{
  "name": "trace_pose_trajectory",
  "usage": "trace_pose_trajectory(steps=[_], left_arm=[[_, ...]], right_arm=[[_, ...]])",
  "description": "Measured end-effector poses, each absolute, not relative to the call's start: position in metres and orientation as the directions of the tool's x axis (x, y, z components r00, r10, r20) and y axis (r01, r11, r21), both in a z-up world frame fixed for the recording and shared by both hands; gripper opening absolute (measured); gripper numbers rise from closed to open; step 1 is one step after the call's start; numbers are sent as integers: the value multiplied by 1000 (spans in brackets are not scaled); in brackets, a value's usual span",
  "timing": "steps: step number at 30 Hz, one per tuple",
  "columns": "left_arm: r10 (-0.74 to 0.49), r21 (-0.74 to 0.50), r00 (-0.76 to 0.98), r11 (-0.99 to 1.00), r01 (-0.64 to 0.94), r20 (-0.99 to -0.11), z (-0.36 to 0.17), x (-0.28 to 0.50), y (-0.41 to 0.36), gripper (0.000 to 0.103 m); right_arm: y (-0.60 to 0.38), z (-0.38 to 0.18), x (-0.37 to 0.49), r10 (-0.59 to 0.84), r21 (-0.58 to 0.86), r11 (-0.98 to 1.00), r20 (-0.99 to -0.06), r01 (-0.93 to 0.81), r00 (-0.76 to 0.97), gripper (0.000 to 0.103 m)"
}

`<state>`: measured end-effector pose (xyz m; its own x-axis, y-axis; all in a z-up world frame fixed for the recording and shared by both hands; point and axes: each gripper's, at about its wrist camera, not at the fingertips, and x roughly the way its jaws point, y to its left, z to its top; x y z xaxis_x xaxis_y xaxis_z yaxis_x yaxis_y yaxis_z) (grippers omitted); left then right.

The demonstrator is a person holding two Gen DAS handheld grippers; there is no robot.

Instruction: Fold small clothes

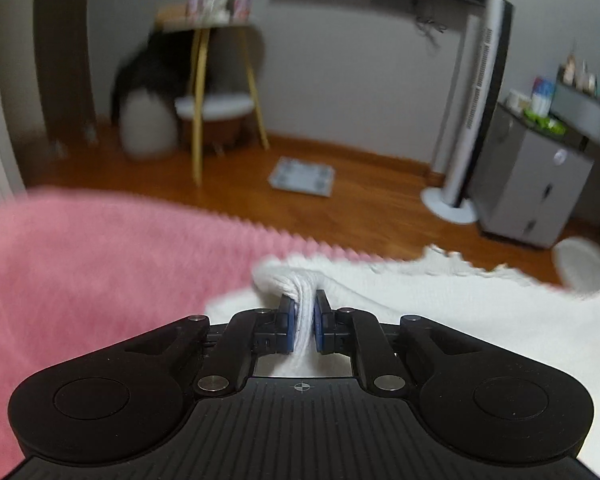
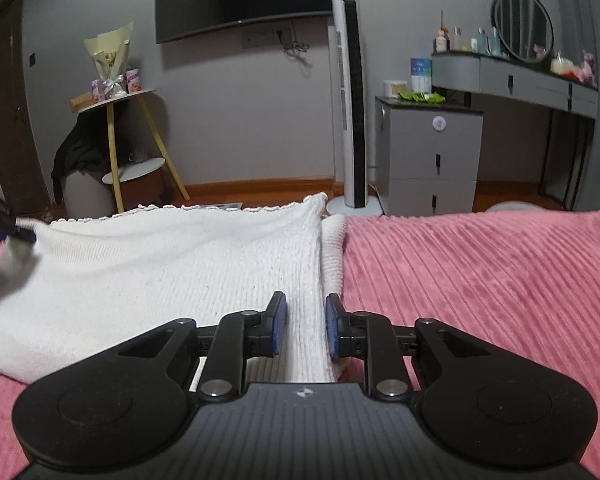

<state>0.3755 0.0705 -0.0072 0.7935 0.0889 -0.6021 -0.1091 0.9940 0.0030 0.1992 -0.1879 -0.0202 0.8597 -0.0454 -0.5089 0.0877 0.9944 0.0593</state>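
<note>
Pinching white knit top point(image 1: 440, 304), left gripper point(image 1: 304, 318) had jaws squeezed tight on bunched corner; top lay on pink bed cover point(image 1: 92, 264).
Right view: right gripper point(image 2: 302, 326) jaws clamped top's ribbed side edge point(image 2: 332, 248).
Step looked like start of fold. Next: lift both, bring across together.

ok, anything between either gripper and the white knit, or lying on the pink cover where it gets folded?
Nothing visible. The left gripper is already shut on a bunched edge of the white knit garment. The right gripper straddles its right edge; the pads look shut on the fabric. The pink bed cover around it shows no other objects.
</note>
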Motion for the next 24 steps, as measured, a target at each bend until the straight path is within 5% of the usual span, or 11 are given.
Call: trace_pose_trajectory(steps=[4,6,9,24], left_arm=[[284,255,763,953,-161,-581,-20,378,49,55],[286,294,771,946,-133,-569,-21,367,43,56],[278,304,760,946,-111,-588,-16,345,38,75],[208,205,690,975,-88,-693,-14,293,43,76]], right_arm=[[-180,-27,203,-88,-18,996,-519,92,850,18],[-178,-26,203,-102,-41,995,-522,94,847,19],[-179,-20,201,-99,-28,995,-522,100,847,19],[-175,4,185,-130,-46,991,-441,122,888,19]])
